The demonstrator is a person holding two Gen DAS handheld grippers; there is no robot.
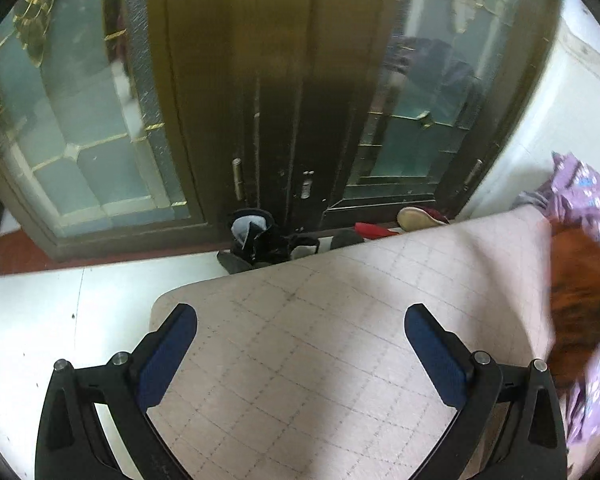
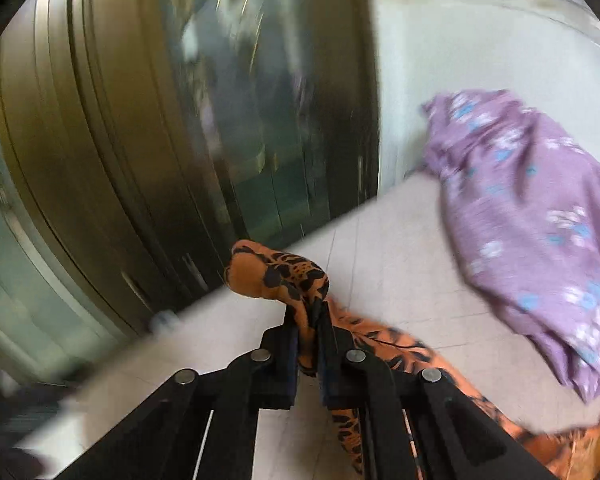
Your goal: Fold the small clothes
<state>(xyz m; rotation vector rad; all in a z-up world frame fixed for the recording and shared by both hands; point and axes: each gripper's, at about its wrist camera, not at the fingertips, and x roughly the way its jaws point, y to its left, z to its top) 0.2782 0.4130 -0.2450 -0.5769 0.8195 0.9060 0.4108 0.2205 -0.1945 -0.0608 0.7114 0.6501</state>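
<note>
My right gripper [image 2: 306, 312] is shut on an orange cloth with black leaf print [image 2: 284, 274]. It holds a bunched corner above the pale checked tabletop [image 2: 380, 248], and the rest trails down to the lower right. The same orange cloth shows blurred at the right edge of the left wrist view [image 1: 580, 292]. A purple garment with white and blue flowers [image 2: 540, 216] lies crumpled on the table to the right, also seen in the left wrist view [image 1: 584, 196]. My left gripper [image 1: 300, 320] is open and empty over the bare tabletop [image 1: 320, 340].
Dark wood doors with leaded glass panes [image 1: 260, 100] stand beyond the table. Shoes and dark clothing [image 1: 256, 240] lie on the floor by the door sill. A white wall [image 2: 480, 40] is at the right. The table's far edge [image 1: 340, 248] runs diagonally.
</note>
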